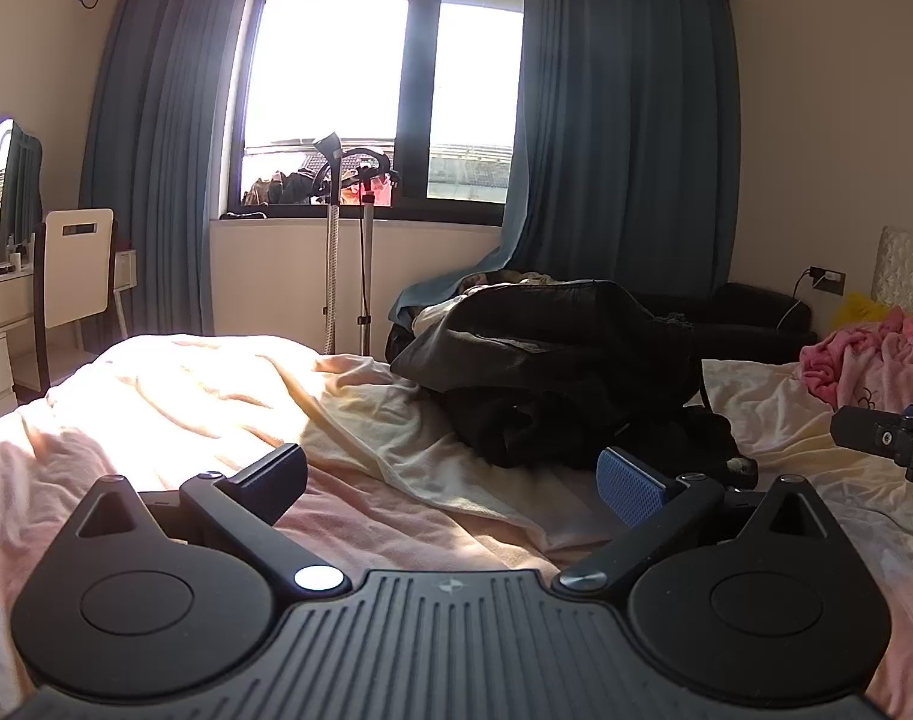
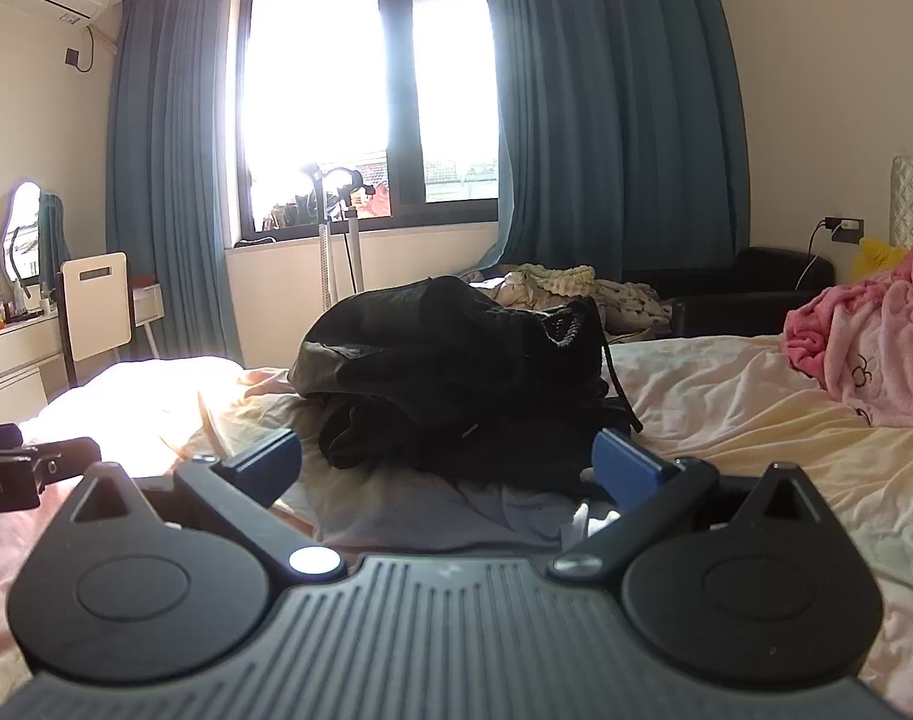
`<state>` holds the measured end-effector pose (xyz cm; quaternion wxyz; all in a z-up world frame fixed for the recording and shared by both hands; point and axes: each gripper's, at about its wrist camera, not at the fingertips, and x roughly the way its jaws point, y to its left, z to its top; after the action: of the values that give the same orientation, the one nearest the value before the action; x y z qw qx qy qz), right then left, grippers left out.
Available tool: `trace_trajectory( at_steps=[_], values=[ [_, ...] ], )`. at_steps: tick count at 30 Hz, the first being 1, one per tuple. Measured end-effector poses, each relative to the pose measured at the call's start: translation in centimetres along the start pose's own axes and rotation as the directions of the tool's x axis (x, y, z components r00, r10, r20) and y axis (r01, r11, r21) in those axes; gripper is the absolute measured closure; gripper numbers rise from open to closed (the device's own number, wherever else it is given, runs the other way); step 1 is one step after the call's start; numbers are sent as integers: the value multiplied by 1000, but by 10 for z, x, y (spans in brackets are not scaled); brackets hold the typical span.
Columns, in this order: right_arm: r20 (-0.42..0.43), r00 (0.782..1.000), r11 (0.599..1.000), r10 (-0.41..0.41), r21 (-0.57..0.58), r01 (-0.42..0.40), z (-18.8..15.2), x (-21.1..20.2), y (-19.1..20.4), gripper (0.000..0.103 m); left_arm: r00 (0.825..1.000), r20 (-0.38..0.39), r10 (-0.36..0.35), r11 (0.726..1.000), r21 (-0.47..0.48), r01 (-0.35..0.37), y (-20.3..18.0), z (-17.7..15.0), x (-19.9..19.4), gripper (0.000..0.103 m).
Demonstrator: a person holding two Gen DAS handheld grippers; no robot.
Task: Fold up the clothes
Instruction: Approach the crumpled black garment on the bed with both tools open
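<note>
- Left wrist view: left gripper (image 1: 456, 483) low over the bed sheet (image 1: 186, 408), jaws spread wide, nothing between them. Pile of black clothes (image 1: 552, 372) lies on the bed ahead, right of centre, near the right finger. Pink blanket (image 1: 864, 360) far right.
- Right wrist view: right gripper (image 2: 447, 471) jaws wide apart, holding nothing. Black clothes heap (image 2: 456, 366) sits dead ahead, just beyond the fingertips; contact unclear. Blue curtains (image 2: 606, 120) flank the window (image 2: 348, 96).

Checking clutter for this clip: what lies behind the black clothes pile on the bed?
Behind the black clothes pile, the right wrist view shows cream, crumpled fabric, a black armchair and blue curtains. The pile hides whatever lies directly behind it.
</note>
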<state>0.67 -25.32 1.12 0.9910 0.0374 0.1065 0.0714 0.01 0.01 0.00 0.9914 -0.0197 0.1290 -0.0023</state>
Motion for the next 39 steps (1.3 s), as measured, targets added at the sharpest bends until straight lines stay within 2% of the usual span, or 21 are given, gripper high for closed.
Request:
trace_trajectory(
  at_steps=[7, 11, 22, 29, 33, 39],
  values=[
    [-5, 1000, 1000, 2, 6, -2, -5, 1, 4, 0, 1000, -17, -5, 1000, -7, 5, 3, 0, 3, 0],
    [-13, 1000, 1000, 3, 7, -2, 1, -1, 0, 0, 1000, 0, -3, 1000, 3, 3, 0, 1, -2, 0],
    [30, 999, 1000, -12, -11, 13, -2, -1, 0, 0, 1000, 1, 0, 1000, 6, 0, 0, -1, -1, 0],
    [67, 998, 1000, 7, 14, -8, 0, -2, -4, 0, 1000, 3, 2, 1000, 12, -2, -1, -1, -1, 0],
    [109, 994, 999, -29, -30, 32, -2, -3, -1, 0, 1000, 4, 2, 1000, 12, -2, -1, -1, -1, 0],
    [60, 998, 1000, 6, -19, -5, -4, 1, -1, 0, 1000, 4, 3, 1000, 11, -3, -1, -1, -2, 0]
  ],
)
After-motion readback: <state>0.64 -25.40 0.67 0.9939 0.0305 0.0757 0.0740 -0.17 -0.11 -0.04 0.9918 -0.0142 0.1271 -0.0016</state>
